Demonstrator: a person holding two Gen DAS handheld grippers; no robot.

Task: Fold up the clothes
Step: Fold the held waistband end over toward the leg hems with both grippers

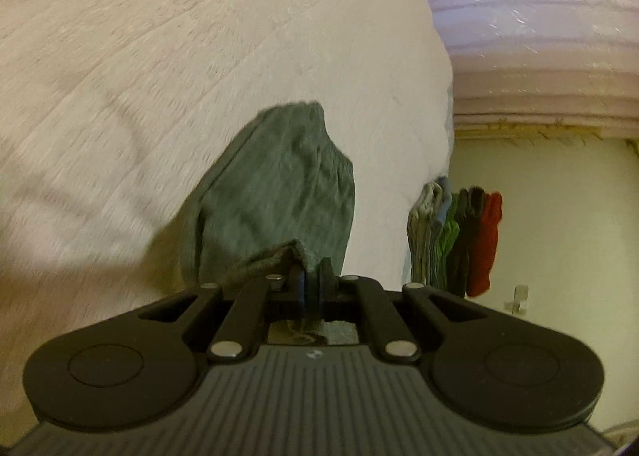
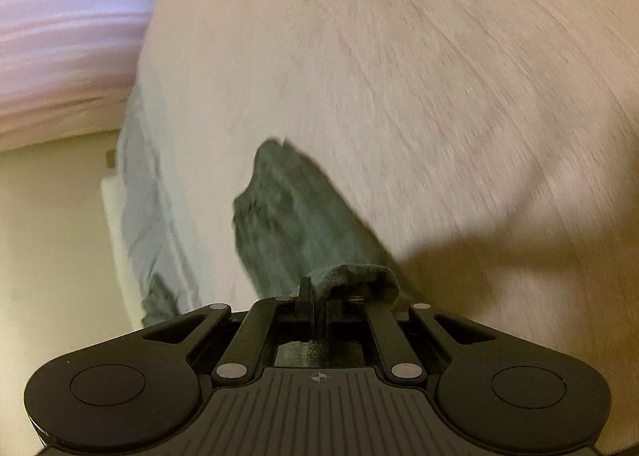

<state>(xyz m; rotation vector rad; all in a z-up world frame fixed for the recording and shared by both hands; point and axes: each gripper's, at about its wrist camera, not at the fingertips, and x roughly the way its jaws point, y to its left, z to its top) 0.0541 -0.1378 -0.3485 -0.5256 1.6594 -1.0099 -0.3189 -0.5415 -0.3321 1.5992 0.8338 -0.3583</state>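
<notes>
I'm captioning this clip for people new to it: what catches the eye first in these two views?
A grey-green garment hangs low in the middle of both views, over a pale bed cover, a hem pinched in the left hand-held gripper and another in the right hand-held gripper. To the right in the left view, a row of coloured clothes stands at the bed's edge.

A pale wood-grain floor (image 1: 159, 56) fills the view; striped pinkish curtain (image 1: 539, 36) above a cream wall (image 1: 559, 216).

- A home bedroom: a wide bed (image 1: 199, 56) under a pale cover fills both views.
- Folded clothes (image 1: 455, 240) are stacked at its edge.
- Pinkish curtains (image 1: 539, 36) hang behind.
</notes>
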